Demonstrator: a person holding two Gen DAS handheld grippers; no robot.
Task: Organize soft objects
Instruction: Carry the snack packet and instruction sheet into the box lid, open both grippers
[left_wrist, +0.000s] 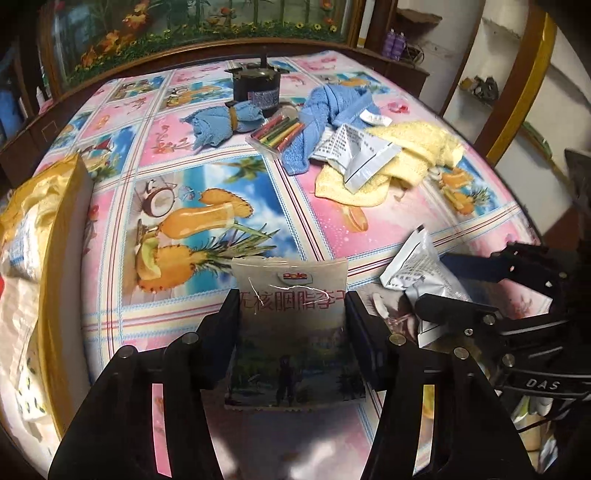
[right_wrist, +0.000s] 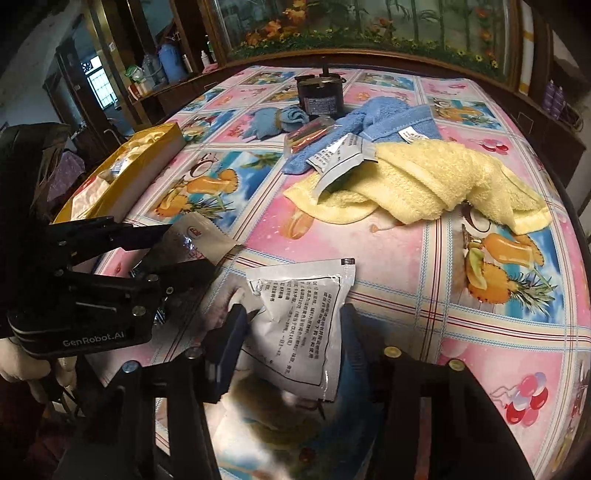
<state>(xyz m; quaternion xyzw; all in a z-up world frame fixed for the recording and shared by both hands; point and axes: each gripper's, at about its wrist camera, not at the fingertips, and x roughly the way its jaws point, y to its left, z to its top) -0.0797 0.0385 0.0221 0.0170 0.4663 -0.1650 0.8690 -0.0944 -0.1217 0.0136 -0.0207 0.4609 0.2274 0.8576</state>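
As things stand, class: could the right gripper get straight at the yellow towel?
Probably not yet. The right gripper is already closed on a white sachet, so it has no free jaws. The tablecloth between it and the yellow towel looks bare, though.

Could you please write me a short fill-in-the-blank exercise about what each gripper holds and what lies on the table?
1. The left gripper is closed on a packet whose logo reads ____.
2. The right gripper grips a ____ sachet printed with black text.
3. Another sachet rests on the ____ towel.
4. The crayon box lies beside the ____ towel.

Missing words: Dole; white; yellow; blue
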